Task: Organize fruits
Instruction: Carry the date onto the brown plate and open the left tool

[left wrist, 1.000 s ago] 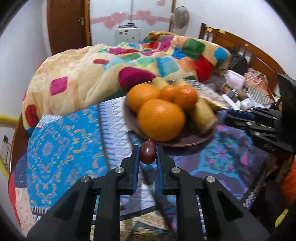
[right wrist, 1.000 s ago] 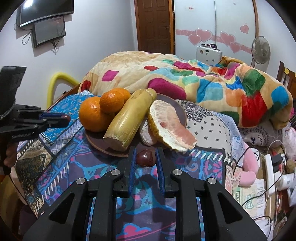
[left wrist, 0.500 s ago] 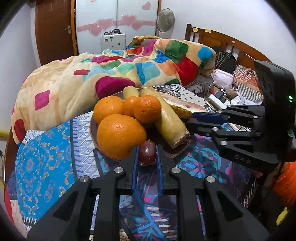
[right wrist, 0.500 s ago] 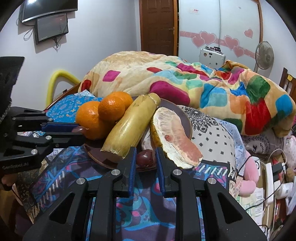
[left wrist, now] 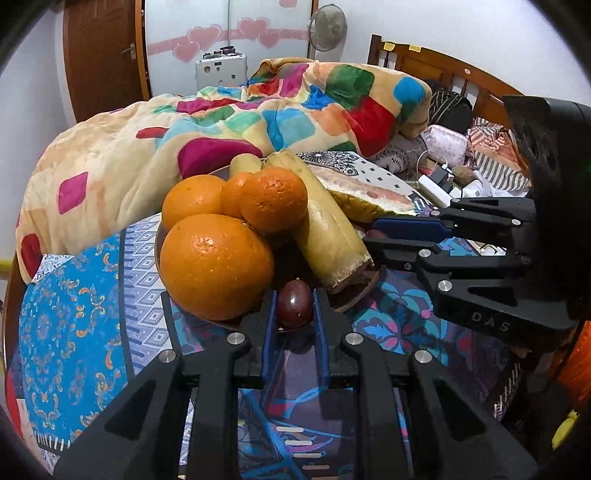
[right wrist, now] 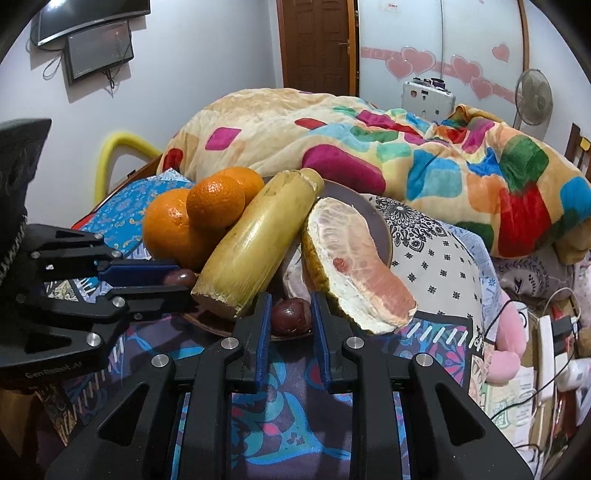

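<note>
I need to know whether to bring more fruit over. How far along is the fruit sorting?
Done: oranges, the yellow stalk and a peeled pomelo wedge already sit on the brown plate.

In hand: each claw is shut on a small dark red fruit, the left claw and the right claw, both at the plate's near rim.

Left: release both fruits onto the plate.

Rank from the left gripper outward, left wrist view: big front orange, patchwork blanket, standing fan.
1. Big front orange: on the plate, just left of the left gripper.
2. Patchwork blanket: heaped behind the plate.
3. Standing fan: by the back wall.
</note>
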Available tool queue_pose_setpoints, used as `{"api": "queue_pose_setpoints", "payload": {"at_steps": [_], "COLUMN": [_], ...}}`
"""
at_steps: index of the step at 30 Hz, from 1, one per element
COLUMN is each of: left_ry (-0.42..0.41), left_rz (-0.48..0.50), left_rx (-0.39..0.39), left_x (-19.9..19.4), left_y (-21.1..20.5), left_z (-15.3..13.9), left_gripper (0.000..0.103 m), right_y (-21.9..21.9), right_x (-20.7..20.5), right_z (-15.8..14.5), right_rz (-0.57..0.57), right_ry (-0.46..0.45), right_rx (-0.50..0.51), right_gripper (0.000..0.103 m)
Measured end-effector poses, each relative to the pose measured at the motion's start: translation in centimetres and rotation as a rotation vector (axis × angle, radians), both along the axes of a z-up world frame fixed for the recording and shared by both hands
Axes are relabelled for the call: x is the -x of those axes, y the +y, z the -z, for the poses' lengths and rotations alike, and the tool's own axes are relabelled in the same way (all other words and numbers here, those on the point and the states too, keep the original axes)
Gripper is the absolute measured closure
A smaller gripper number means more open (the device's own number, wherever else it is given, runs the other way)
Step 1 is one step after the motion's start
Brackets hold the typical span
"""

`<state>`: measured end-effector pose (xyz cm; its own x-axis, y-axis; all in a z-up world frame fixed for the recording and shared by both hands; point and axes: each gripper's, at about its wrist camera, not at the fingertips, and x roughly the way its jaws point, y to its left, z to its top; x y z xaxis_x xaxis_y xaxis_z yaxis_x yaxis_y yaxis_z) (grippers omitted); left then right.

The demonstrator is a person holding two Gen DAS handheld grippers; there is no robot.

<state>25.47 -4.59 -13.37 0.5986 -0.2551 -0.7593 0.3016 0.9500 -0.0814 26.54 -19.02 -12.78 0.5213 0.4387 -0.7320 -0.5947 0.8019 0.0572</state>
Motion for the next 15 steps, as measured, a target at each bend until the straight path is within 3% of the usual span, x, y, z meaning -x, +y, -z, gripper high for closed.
{"api": "queue_pose_setpoints", "payload": {"at_steps": [7,10,15], "left_ry": [-0.017,-0.030,-0.086], "left_rz": [0.004,-0.009,-0.047], "left_rx": [-0.015,-0.007,0.022], "left_x": [1.0,1.7,4.0], "left_y": [-0.1,0.1,0.9], "left_z": [-0.4,-0.9,-3.2], "left_gripper": [0.067,0.066,0.066], "right_y": [-0.1,-0.6,-1.6], "right_x": [0.5,1.0,2.8], "right_z": [-0.2,-0.5,-2.7], "right_rz": [0.006,0.014,0.034], "right_ry": [-0.011,-0.011,-0.044], "right_rx": [0.010,0.004,-0.036], "right_gripper": [0.077,0.072,0.072]}}
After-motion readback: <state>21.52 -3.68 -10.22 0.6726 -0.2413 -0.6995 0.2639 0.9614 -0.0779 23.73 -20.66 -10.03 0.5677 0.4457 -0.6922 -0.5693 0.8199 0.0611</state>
